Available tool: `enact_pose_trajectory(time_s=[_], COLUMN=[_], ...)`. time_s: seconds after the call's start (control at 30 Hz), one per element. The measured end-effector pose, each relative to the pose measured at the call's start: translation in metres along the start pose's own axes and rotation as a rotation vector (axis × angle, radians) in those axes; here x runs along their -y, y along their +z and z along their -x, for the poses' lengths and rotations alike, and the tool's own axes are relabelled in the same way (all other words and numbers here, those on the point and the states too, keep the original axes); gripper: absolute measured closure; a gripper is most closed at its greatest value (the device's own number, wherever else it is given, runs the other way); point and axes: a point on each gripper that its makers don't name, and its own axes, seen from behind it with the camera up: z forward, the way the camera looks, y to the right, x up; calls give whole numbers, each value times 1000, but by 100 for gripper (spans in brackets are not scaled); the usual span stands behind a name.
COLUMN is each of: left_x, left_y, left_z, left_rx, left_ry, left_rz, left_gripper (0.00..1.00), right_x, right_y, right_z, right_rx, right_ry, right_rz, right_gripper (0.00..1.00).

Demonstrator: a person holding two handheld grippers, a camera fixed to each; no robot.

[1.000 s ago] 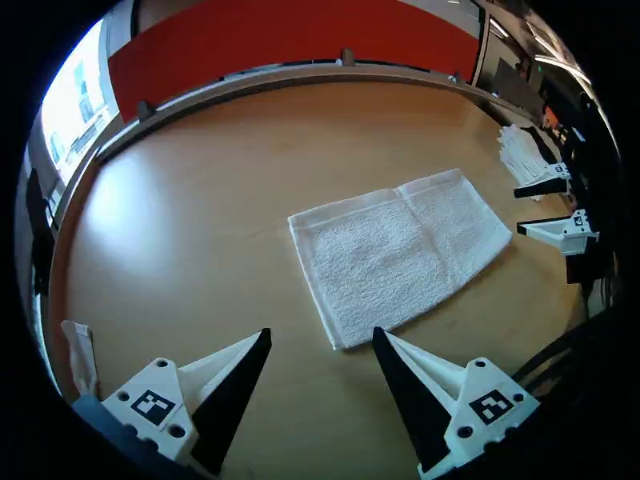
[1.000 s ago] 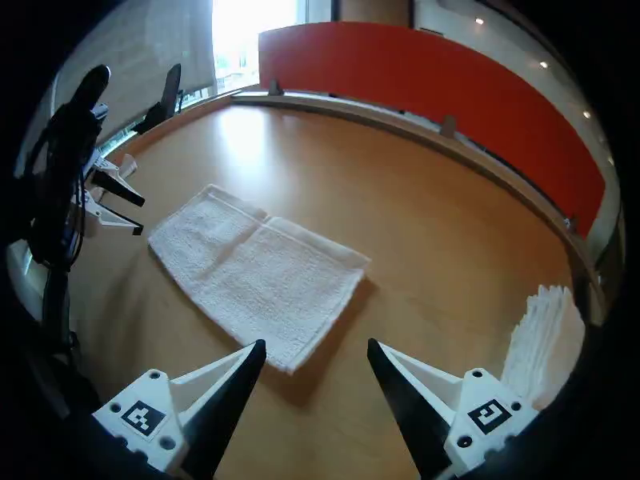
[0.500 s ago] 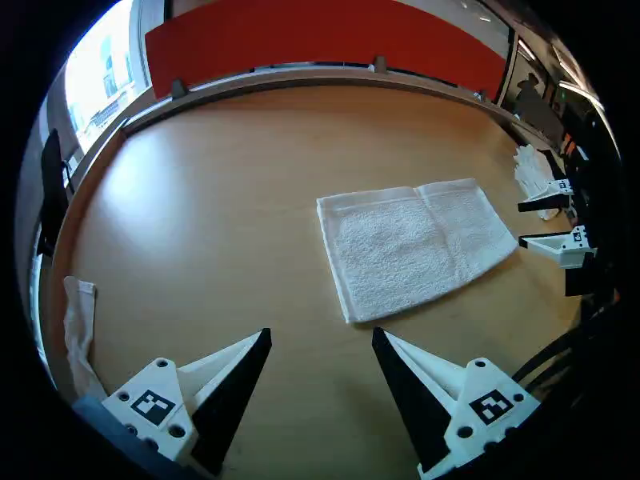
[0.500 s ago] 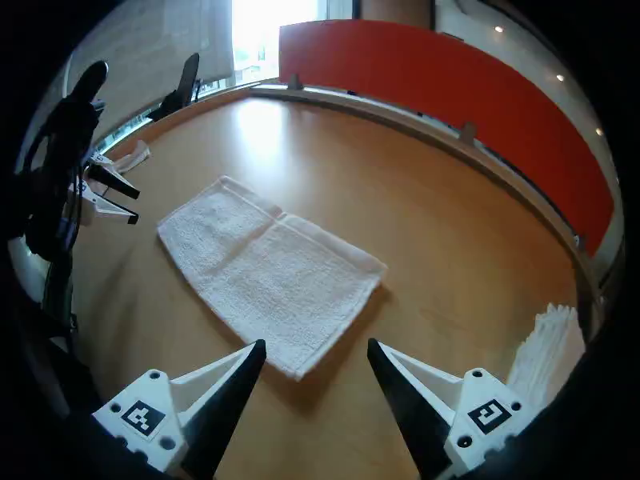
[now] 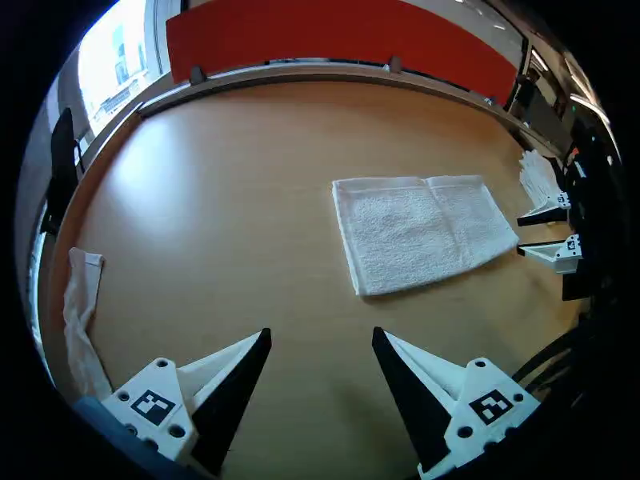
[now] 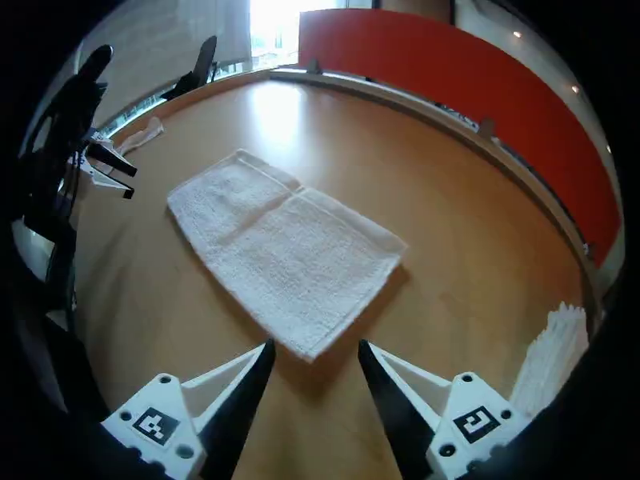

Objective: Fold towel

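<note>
A white terry towel (image 5: 424, 232) lies flat on the wooden table (image 5: 224, 208), with a seam line across it. My left gripper (image 5: 320, 332) is open and empty, well short of the towel's near edge. In the left gripper view, the right gripper (image 5: 522, 234) hovers open at the towel's right end. In the right gripper view, the towel (image 6: 284, 248) points a corner between the open fingers of my right gripper (image 6: 316, 344), which hold nothing. The left gripper (image 6: 130, 181) shows at the far left there, beyond the towel's other end.
A stack of folded white cloths (image 6: 552, 360) sits at the table's right edge, also seen as the white stack (image 5: 540, 176). A crumpled white cloth (image 5: 76, 312) lies by the left edge. A red divider panel (image 5: 336, 36) runs along the far side.
My left gripper has drawn back and turned, so the towel sits farther off. My right gripper has come nearer the towel's corner and its fingers have narrowed slightly.
</note>
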Motion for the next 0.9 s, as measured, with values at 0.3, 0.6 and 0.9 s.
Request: enact_pose_trajectory(time_s=[0.3,0.6,0.9], left_x=[0,1,2], left_y=[-5,-7,-7], left_z=[10,15,19], left_rx=[7,12,18], left_ry=[-15,-17,-17], left_rz=[-2,-3,-2], left_gripper=[6,6,6], right_x=[6,8,9], right_y=[2,4,6], right_z=[8,8,5], right_rx=[25,29,22], right_ry=[6,1,-13], right_rz=[-35,-49,-54], right_gripper=[50,65,95])
